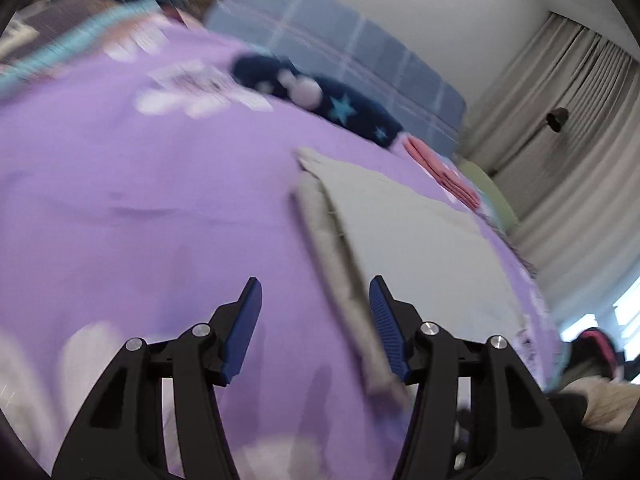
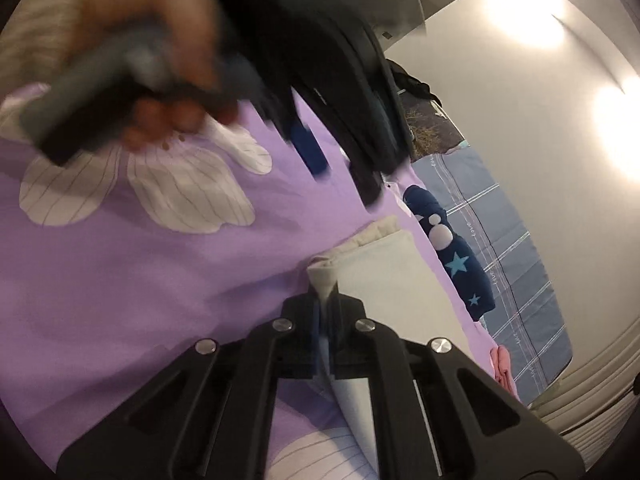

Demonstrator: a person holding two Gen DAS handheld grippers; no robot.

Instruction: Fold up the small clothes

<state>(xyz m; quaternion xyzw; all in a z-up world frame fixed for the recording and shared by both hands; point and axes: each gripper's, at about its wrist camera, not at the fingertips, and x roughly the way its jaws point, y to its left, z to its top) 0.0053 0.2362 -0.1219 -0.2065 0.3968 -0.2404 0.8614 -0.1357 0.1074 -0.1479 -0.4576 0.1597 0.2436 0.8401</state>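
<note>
Purple bedspread (image 1: 140,208) with white flower print covers the bed; both views blurred in part. Pale grey garment (image 1: 408,232) lies flat on the bedspread, its thick folded edge running along its left side in the left wrist view. Left gripper (image 1: 316,296) hovers over that edge, fingers (image 1: 244,332) partway apart with blue ribbed pads, nothing between them pressed; the folded edge passes just inside the right-hand finger, contact not clear. Right gripper (image 2: 329,304) has its fingers closed together, pinching a corner of the pale grey garment (image 2: 384,276), cloth bunched up just ahead of the tips. Hand (image 2: 160,64) holding the left gripper shows blurred at upper left of the right wrist view. Navy cloth with stars (image 1: 320,96) lies beyond the garment, a pink folded piece (image 1: 444,168) near it toward the bed's far edge. Blue checked bedding (image 1: 352,40) behind; curtains (image 1: 568,120) to the right.
</note>
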